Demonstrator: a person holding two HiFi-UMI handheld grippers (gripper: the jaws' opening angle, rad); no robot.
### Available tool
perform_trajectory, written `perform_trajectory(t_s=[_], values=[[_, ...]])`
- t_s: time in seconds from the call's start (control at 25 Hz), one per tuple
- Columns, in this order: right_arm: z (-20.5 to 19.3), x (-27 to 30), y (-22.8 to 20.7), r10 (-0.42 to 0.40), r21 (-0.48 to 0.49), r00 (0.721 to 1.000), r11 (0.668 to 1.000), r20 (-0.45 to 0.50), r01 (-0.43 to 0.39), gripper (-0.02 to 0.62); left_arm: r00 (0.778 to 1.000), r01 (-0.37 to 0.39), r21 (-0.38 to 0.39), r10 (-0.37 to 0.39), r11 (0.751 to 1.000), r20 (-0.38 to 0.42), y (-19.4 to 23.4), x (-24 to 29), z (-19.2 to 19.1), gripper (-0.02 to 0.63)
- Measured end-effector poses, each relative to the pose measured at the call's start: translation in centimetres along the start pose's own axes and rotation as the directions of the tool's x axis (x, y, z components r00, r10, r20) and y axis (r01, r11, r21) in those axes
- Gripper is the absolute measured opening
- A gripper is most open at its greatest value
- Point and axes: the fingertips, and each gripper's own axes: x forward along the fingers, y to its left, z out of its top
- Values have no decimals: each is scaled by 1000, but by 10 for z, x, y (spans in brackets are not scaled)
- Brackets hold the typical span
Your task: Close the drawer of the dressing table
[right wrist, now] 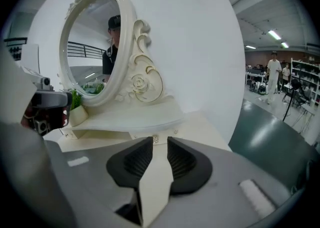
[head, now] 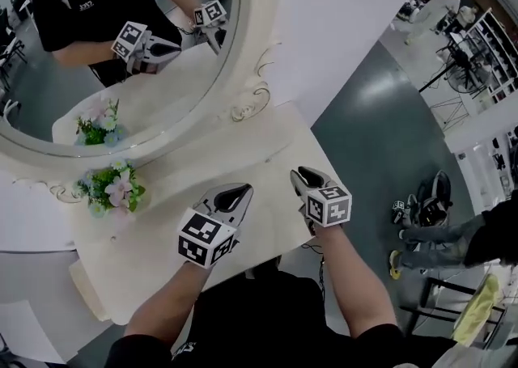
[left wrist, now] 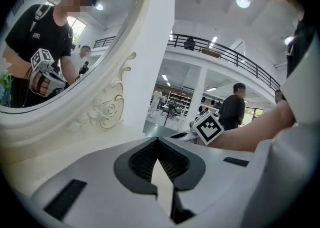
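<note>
Left tongs [left wrist: 157,141]: tips pinched together, nothing in them. Right tongs [right wrist: 160,143]: jaws a narrow gap apart, also empty. Both hang just above the bare desk [head: 162,257] top near its front edge, close to each other, touching nothing. Past the right gap I see the drawer [right wrist: 120,135] row under the mirror [head: 121,51] shelf, with small knobs [right wrist: 155,139]. The fronts look flush, none sticking out. Any drawer under the desk front is hidden by my arms and body. Flowers [head: 113,188] sit to the left, well apart. My read: either the push is done, or a hidden drawer is still open; I can't settle which. Next: check the front, and if a drawer stands out, press it in squarely with closed tips.
</note>
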Motion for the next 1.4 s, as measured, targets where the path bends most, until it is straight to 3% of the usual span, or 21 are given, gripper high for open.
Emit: perform_trajectory(t_s=[0.32, 0.48, 0.68, 1.0, 1.28, 1.4], values=[[1, -99, -18, -64, 43, 992, 997, 104, 60, 87, 995, 100, 23, -101, 995, 10, -49, 18, 12, 5], [-2, -142, -33, -86, 88, 981, 994, 173, 71, 83, 993, 120, 84, -121, 989, 8, -75, 31, 23, 5], [-3, -202, -37, -69, 118, 963, 992, 262, 38, 77, 994, 105, 128, -108, 986, 21, -106, 46, 37, 5], [9, -298, -53, -53, 57, 926, 998, 374, 34, 43, 993, 85, 136, -96, 987, 74, -152, 68, 67, 5], [13, -355, -63, -94, 54, 883, 996, 461, 77, 11, 991, 72, 157, -89, 985, 100, -167, 72, 81, 5], [14, -370, -63, -74, 86, 861, 996, 502, 35, 9, 991, 61, 166, -80, 984, 111, -165, 68, 84, 5]])
